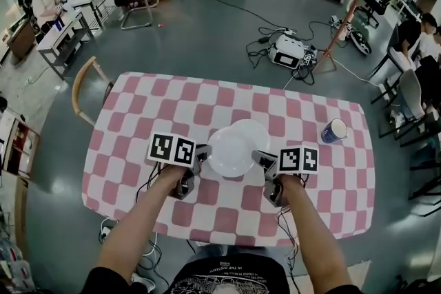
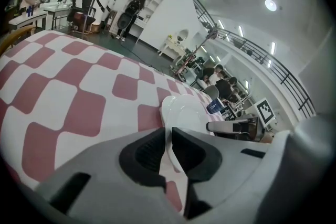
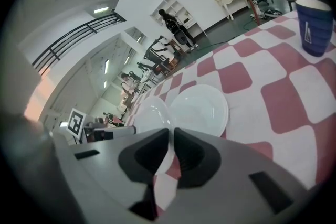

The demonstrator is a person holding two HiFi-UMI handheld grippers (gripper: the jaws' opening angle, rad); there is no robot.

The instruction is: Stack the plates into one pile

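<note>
Forearms (image 1: 141, 224) of the person come in from the bottom edge of the head view. The left gripper (image 1: 202, 156) and the right gripper (image 1: 260, 160) pinch opposite edges of one white plate (image 1: 231, 151) over the checkered table (image 1: 138, 148). It partly covers a second plate (image 1: 258, 129). A blue cup (image 1: 334, 131) stands apart at the right.

In the left gripper view, the jaws are closed on the rim of the white plate (image 2: 186, 113).

In the right gripper view, the jaws clamp the white plate (image 3: 149, 113) at its other edge. The second plate (image 3: 202, 110) lies on the cloth just beside it.
</note>
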